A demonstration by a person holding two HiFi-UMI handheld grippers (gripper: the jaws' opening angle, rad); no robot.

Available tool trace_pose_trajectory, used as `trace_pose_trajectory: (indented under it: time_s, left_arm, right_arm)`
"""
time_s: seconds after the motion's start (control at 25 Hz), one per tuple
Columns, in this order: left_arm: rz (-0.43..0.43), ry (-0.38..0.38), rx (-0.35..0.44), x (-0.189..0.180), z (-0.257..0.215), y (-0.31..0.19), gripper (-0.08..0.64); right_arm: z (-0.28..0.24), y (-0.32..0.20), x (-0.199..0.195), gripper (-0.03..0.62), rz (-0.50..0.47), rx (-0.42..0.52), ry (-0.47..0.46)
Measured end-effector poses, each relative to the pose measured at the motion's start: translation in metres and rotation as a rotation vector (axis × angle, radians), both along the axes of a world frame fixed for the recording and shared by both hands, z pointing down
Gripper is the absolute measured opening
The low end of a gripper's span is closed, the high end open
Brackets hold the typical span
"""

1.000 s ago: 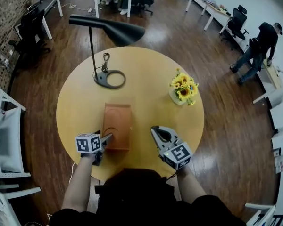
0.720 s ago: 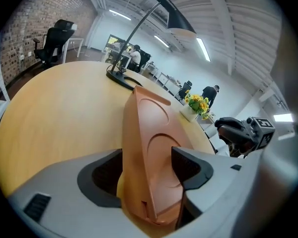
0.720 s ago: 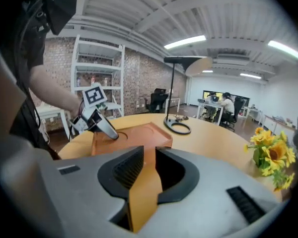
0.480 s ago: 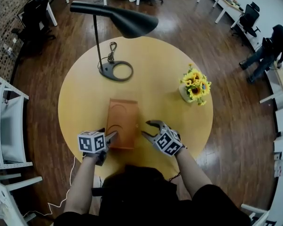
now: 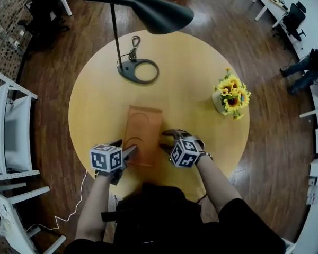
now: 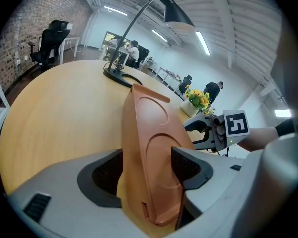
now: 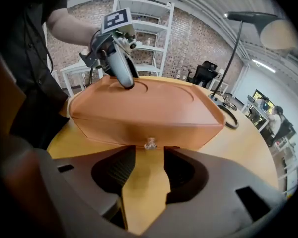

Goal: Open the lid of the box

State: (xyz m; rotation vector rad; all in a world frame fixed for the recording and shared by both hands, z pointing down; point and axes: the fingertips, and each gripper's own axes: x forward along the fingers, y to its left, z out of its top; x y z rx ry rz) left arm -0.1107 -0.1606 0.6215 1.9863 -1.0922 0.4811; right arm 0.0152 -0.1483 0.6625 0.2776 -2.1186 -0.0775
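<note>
A brown box (image 5: 144,134) with its lid down lies on the round wooden table (image 5: 95,105), near the front edge. My left gripper (image 5: 124,147) straddles the box's near end; in the left gripper view the box (image 6: 149,128) fills the gap and both pads press its sides. My right gripper (image 5: 167,140) stands at the box's right side, jaws opening with nothing between them. In the right gripper view a small clear knob (image 7: 149,144) on the box's side (image 7: 149,108) sits just ahead of the fingertips of my right gripper (image 7: 149,155).
A black desk lamp (image 5: 148,9) rises from its ring base (image 5: 139,70) at the table's far side. A pot of sunflowers (image 5: 231,97) stands at the right. White chairs (image 5: 10,136) stand left of the table, and a cable (image 5: 69,210) lies on the floor.
My right gripper has swung left from the table's front edge to the box's right side, and its jaws have gone from shut to wide. The left gripper has stayed on the box.
</note>
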Motion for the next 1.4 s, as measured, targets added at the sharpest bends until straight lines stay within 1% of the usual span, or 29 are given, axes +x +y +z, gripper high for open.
trace_pose_trajectory:
  time_s: [0.04,0.16,0.28,0.48,0.64,0.92,1.04,1.2,1.4]
  left_arm:
    - [-0.001,-0.002,0.0,0.0,0.0,0.0,0.298]
    - [-0.007,-0.001,-0.006,-0.002,0.001,-0.002,0.298]
    - [-0.01,-0.001,-0.009,-0.004,0.002,-0.002,0.298]
    - [-0.013,-0.006,-0.01,-0.005,0.002,-0.001,0.298]
    - [-0.036,-0.002,-0.019,-0.008,0.003,-0.001,0.298]
    - [-0.057,-0.012,-0.023,-0.01,0.004,-0.001,0.298]
    - [-0.061,-0.016,-0.024,-0.011,0.003,-0.002,0.294]
    - [-0.053,-0.04,-0.015,-0.008,0.002,-0.003,0.287]
    - [-0.065,-0.047,-0.015,-0.01,0.003,-0.002,0.287]
  right_arm:
    - [0.001,-0.002,-0.002,0.182,-0.006,0.0,-0.002]
    - [0.003,-0.006,-0.01,0.11,-0.029,0.013,0.003]
    - [0.004,-0.005,-0.012,0.084,-0.046,0.013,0.006]
    - [0.005,-0.003,-0.012,0.08,-0.04,0.023,0.006]
    - [0.005,-0.003,-0.008,0.08,-0.023,0.021,-0.004]
    - [0.007,-0.001,0.031,0.078,0.018,0.026,0.033]
    - [0.007,0.001,0.049,0.078,0.052,0.027,0.049]
    - [0.009,0.003,0.074,0.077,0.11,0.029,0.065]
    - [0.016,0.008,0.103,0.077,0.152,0.02,0.098]
